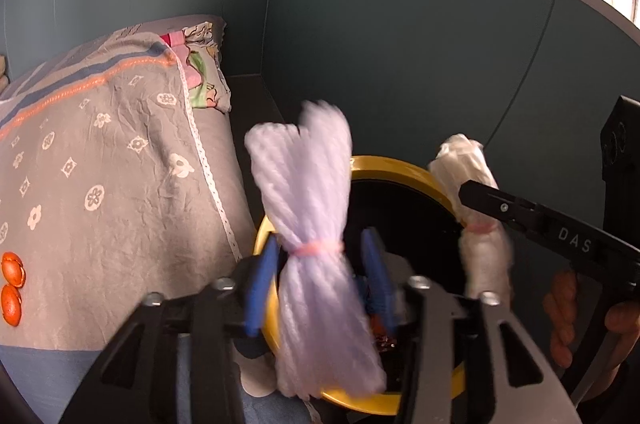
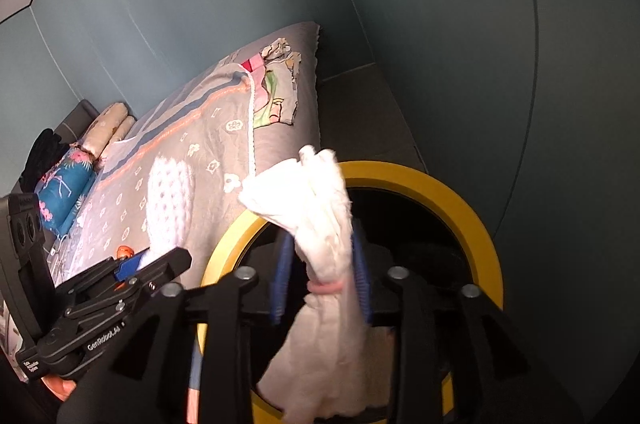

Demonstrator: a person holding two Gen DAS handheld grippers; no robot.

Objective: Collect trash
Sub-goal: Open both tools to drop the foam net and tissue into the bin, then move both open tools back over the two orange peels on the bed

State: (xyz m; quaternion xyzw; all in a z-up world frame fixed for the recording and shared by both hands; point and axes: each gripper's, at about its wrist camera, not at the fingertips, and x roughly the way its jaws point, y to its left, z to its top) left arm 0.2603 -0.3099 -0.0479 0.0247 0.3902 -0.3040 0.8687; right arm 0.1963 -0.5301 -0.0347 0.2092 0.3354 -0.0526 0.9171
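item 1: your left tool [image 1: 324, 284], blue pads [image 1: 260, 288] set wide, w/ a lavender yarn bundle [image 1: 316, 224] between them. bundle is tied at the waist w/ a pink band and blurred; pads look apart from it, so can't tell if you grip it or not. it sits over the near-left rim of the bin.

item 2: your right tool [image 2: 320, 280], narrow, pads clamped on a white cloth bundle [image 2: 320, 244] at its pink-banded waist. upper end fans out above the pads, lower end hangs down twd the bin opening.

item 3: yellow-rimmed bin [image 1: 404, 167], dark inside, on the floor just beside the bed, under both tools. some dark reddish bits show inside near the left tool; too small to id.

item 4: bed [image 1: 120, 163], grey floral cover w/ orange stripe and white lace trim. two orange peel-like pieces [image 1: 12, 288] lie on it at far left in the left wrist view.

item 5: pillows [image 2: 112, 123] and a blue floral cushion [image 2: 64, 191] at the bed's far end, right wrist view.

item 6: teal wall panels [image 1: 400, 43] behind bed and bin.
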